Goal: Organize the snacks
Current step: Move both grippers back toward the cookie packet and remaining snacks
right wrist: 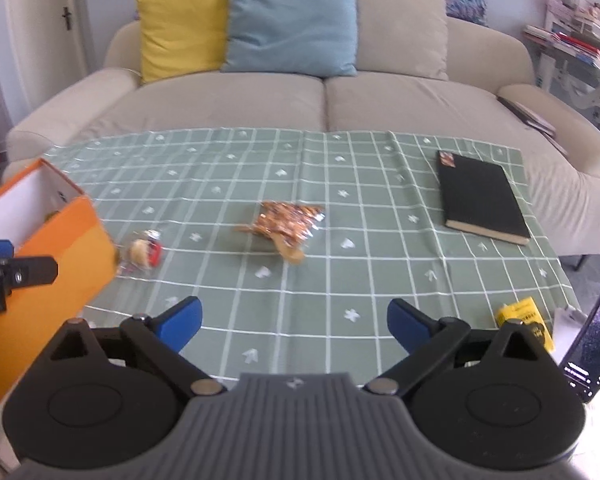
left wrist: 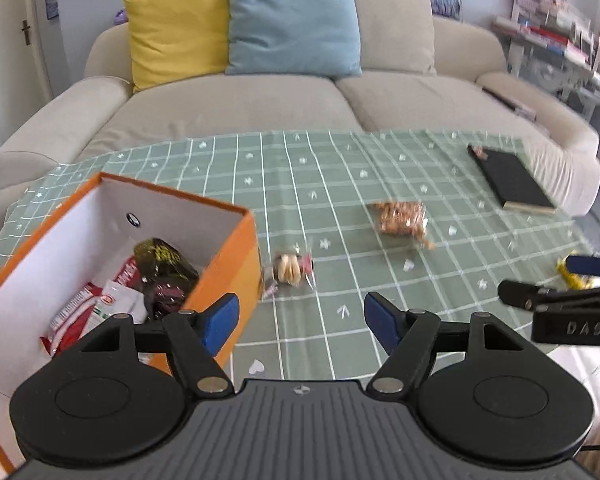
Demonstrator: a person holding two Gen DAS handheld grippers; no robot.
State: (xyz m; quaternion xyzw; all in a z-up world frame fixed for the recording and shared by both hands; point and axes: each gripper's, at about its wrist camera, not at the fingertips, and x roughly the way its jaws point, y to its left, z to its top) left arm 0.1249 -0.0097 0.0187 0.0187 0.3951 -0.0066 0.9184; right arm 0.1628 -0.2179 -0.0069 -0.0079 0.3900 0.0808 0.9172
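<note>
We see both jaws wide, empty: left gripper (left wrist: 302, 320), right gripper (right wrist: 294, 322) | crinkly clear bag of brown snacks (right wrist: 286, 222) mid-table, right of orange cardboard box (left wrist: 236, 264) | we judge it light, slippery, crushable; pinch the gathered edge.

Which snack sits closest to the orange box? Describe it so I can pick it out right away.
Start at the orange box on the left of the green checked tablecloth. Just off its right corner lies a small clear-wrapped snack with a pale round biscuit and a red patch inside. It is smaller and rounder than the coppery crinkled packet lying farther right at the table's middle.
</note>
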